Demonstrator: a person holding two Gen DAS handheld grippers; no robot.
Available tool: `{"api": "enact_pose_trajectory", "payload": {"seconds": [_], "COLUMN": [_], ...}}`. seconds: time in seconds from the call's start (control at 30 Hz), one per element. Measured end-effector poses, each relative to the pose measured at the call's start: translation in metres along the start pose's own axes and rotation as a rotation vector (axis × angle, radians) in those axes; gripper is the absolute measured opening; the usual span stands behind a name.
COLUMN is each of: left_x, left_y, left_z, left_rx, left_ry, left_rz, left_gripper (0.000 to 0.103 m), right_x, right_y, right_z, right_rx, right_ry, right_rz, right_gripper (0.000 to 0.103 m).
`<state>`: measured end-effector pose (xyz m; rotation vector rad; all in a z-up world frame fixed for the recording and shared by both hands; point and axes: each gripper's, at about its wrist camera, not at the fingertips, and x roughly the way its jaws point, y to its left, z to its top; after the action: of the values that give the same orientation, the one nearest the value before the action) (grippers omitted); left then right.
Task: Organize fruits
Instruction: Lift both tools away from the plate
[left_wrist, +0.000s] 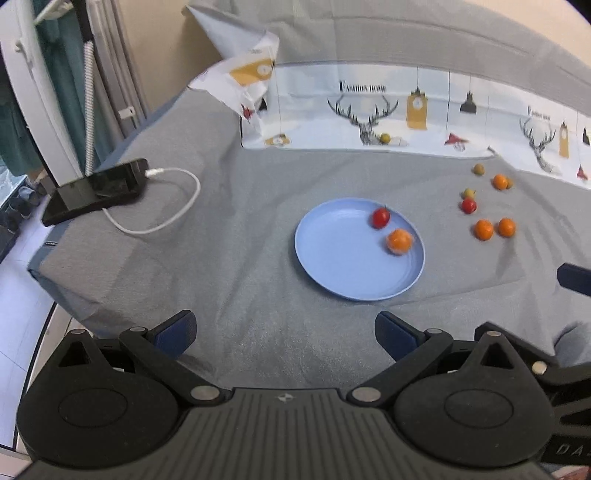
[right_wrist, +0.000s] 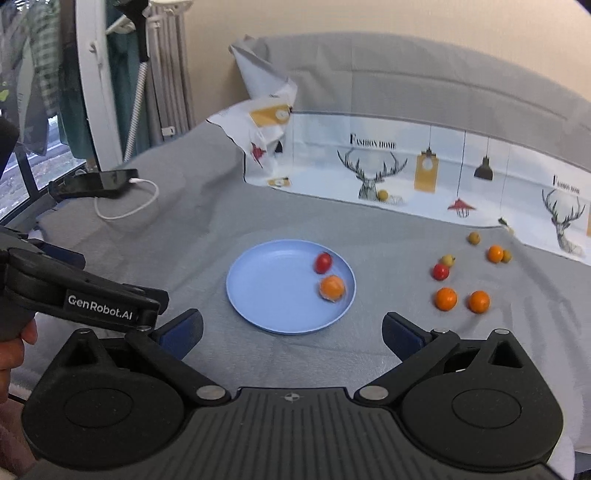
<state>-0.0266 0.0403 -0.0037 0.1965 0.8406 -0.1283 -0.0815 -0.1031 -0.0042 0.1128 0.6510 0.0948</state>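
Both grippers hover above a grey cloth (left_wrist: 221, 258), jaws spread wide and empty. Ahead of the left gripper (left_wrist: 286, 334), slightly right, sits a blue plate (left_wrist: 332, 254) holding a red tomato (left_wrist: 380, 217) and an orange (left_wrist: 399, 241). Ahead of the right gripper (right_wrist: 291, 334), to the plate's right, more oranges (right_wrist: 446, 298) and tomatoes lie loose on the cloth.
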Motion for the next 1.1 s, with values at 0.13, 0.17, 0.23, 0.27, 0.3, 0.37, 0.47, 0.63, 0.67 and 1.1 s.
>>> {"api": "enact_pose_trajectory", "payload": {"seconds": [0.13, 0.17, 0.23, 0.27, 0.3, 0.37, 0.47, 0.63, 0.67, 1.1], "left_x": [-0.022, -0.024, -0.030, -0.034, -0.039, -0.044, -0.049, -0.050, -0.049, -0.039], "left_y": [0.005, 0.004, 0.001, -0.001, -0.002, -0.003, -0.004, -0.002, -0.002, 0.001], "left_z": [-0.007, -0.007, -0.007, -0.007, -0.008, -0.009, -0.012, -0.014, -0.014, -0.014], "left_rx": [-0.020, -0.021, -0.013, -0.011, -0.011, -0.007, -0.005, -0.014, -0.014, -0.003], "left_ry": [-0.046, -0.046, -0.050, -0.062, -0.078, -0.096, -0.103, -0.098, -0.098, -0.074], "left_rz": [-0.008, -0.008, -0.006, -0.009, -0.012, -0.016, -0.016, -0.015, -0.015, -0.013], "left_gripper": [0.103, 0.103, 0.103, 0.103, 0.103, 0.103, 0.103, 0.103, 0.103, 0.103], "right_x": [-0.020, -0.023, -0.032, -0.037, -0.041, -0.046, -0.053, -0.057, -0.057, -0.047], "right_y": [0.008, 0.009, 0.009, 0.010, 0.009, 0.008, 0.009, 0.011, 0.011, 0.011], "right_z": [-0.004, -0.004, -0.005, -0.007, -0.008, -0.008, -0.008, -0.012, -0.012, -0.012], "right_rx": [-0.022, -0.023, -0.028, -0.030, -0.030, -0.031, -0.034, -0.036, -0.036, -0.032], "right_ry": [-0.038, -0.044, -0.073, -0.087, -0.099, -0.111, -0.129, -0.135, -0.134, -0.105], "right_rz": [-0.009, -0.012, -0.015, -0.017, -0.021, -0.030, -0.035, -0.029, -0.029, -0.023], "right_gripper": [0.102, 0.102, 0.102, 0.102, 0.102, 0.102, 0.102, 0.102, 0.102, 0.102]}}
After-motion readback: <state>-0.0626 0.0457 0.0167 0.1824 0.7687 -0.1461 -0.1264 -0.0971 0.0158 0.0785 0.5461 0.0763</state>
